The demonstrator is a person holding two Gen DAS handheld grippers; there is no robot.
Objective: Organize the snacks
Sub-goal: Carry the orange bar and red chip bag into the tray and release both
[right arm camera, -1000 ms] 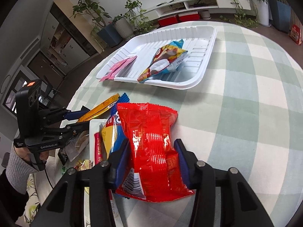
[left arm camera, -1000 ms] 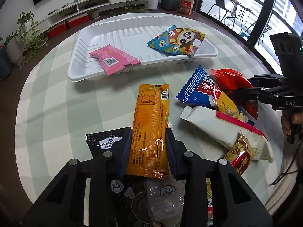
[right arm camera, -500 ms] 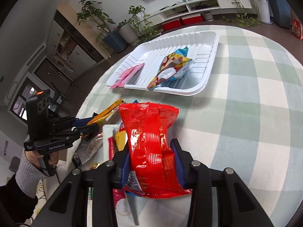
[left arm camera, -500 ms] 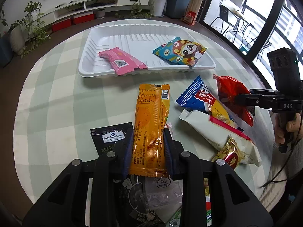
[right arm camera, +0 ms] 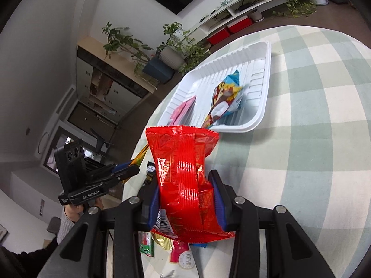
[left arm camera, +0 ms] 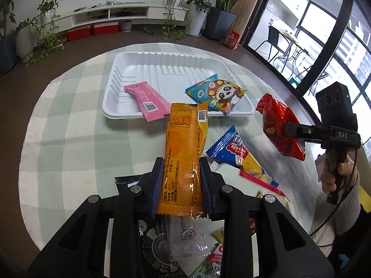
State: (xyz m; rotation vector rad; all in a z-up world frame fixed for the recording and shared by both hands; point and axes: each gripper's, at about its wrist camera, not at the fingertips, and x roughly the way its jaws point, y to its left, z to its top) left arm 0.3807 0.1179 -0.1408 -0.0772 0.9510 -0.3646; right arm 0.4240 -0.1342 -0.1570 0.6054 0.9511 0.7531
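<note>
Left gripper (left arm camera: 182, 185) clamps the orange packet (left arm camera: 185, 153); right gripper (right arm camera: 185, 199) clamps the red bag (right arm camera: 185, 180), both lifted off the table. Best to carry each over the white tray (left arm camera: 120, 113) at upper centre, releasing onto bare floor beside the pink bar (left arm camera: 146, 99) and panda packet (left arm camera: 218, 95).

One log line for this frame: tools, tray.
left tool: shut on orange packet | right tool: shut on red bag | tray: pink packet, panda packet

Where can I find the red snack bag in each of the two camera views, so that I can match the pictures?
Left wrist view: the red snack bag is at the right, in the air, held in the right gripper.
Right wrist view: it fills the lower centre, clamped between the blue jaws.
Shared landmark: the white tray, beyond the bag in both views.
</note>
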